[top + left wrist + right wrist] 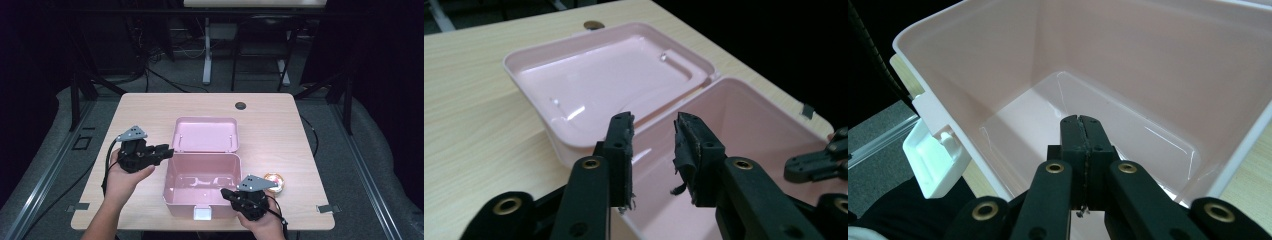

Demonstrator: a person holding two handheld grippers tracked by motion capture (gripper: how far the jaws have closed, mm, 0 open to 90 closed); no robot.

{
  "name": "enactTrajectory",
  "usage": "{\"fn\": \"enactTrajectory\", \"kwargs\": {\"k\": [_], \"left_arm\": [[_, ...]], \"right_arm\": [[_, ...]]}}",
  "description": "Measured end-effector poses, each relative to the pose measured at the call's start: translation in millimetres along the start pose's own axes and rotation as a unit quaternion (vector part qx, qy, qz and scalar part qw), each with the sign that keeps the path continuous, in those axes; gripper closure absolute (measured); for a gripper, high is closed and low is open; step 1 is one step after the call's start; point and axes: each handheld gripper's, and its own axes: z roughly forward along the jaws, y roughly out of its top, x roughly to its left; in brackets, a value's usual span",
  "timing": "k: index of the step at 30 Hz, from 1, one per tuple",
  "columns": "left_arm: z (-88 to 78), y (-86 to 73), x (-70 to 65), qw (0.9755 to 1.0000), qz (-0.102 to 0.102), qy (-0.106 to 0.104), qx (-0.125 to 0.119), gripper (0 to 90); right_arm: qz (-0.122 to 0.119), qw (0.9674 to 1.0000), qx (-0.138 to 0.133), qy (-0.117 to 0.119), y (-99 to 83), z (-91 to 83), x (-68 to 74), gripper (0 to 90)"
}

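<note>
Pink box [200,192] at table [280,135] centre, glossy plastic, lid [205,134] flung back flat, white latch [202,214] facing you. Your left gripper [167,150] at its left rim, jaws apart, nothing between. Right gripper [226,192] inside, jaws pressed together. Orange item [275,182] beside it, possibly tape.

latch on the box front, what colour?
White, on the pink box; the latch shows best in the right gripper view.

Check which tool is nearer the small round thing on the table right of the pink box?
Right. The right tool, shut, sits at the pink box's front right corner, beside the round thing. The left tool is across the box, at its left rim.
</note>
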Motion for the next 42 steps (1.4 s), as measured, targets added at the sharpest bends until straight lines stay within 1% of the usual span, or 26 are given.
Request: {"fn": "enactTrajectory", "kwargs": {"k": [4,7,9,12,14,15,16,20,22,27,29,32,33,35,40,42], "left_arm": [[-3.9,-10.5,4.3,0.9999,-0.006,0.005,-0.009,64.2],[-5.9,-13.7,4.9,0.9999,0.000,0.009,-0.006,62.3],[-9.1,-16.2,4.2,0.9999,-0.002,0.012,-0.012,61.1],[-11.4,-19.5,5.5,0.9998,0.005,0.009,-0.016,60.4],[-13.0,-22.1,6.5,0.9998,-0.002,0.009,-0.019,60.4],[-14.4,-23.3,7.3,0.9998,-0.002,0.007,-0.016,60.1],[-15.2,-24.7,7.4,0.9998,-0.003,0.010,-0.015,59.8],[-17.1,-29.3,6.5,0.9999,-0.004,0.005,-0.016,57.8],[-17.9,-29.5,5.1,0.9999,-0.003,0.002,-0.014,56.5],[-18.7,-29.1,-0.1,0.9998,0.007,-0.004,-0.016,54.9],[-19.0,-29.4,-0.4,0.9998,0.006,-0.004,-0.018,54.2],[-19.4,-30.4,-0.4,0.9999,0.003,-0.005,-0.016,52.9],[-19.1,-30.6,-0.5,0.9999,0.002,-0.006,-0.016,51.8],[-19.4,-30.7,-1.0,0.9999,0.004,-0.006,-0.015,50.7],[-20.3,-30.5,-2.5,0.9998,0.006,-0.008,-0.017,48.6],[-20.1,-30.5,-2.8,0.9998,0.007,-0.006,-0.017,48.5]], "right_arm": [[0.001,1.0000,0.000,-0.001,0.1,0.1,0.0,90.0],[0.002,1.0000,-0.002,-0.001,0.2,0.2,-0.1,90.0],[0.003,1.0000,-0.003,-0.002,0.0,0.0,0.2,90.0],[0.010,0.9999,-0.004,0.007,0.5,-0.7,-0.4,89.3],[0.011,0.9998,-0.009,0.012,1.7,-2.1,-0.2,87.7],[0.009,0.9998,-0.012,0.013,2.6,-3.0,0.0,87.3],[0.009,0.9998,-0.015,0.013,3.8,-4.2,0.7,86.9],[0.004,0.9995,-0.025,0.017,8.8,-9.0,1.9,83.4],[0.005,0.9994,-0.029,0.019,11.1,-11.7,1.9,82.2],[0.003,0.9992,-0.033,0.023,15.4,-15.8,1.6,78.7],[0.003,0.9992,-0.031,0.026,16.6,-16.3,0.9,76.7],[0.004,0.9989,-0.037,0.028,18.5,-18.7,-0.6,74.1],[0.005,0.9988,-0.039,0.028,19.7,-19.8,-1.4,72.0],[0.008,0.9986,-0.043,0.030,21.2,-21.6,-2.7,70.3],[0.013,0.9985,-0.046,0.025,24.3,-26.5,-7.5,65.6],[0.012,0.9985,-0.050,0.021,25.0,-28.4,-9.2,64.0]]}}
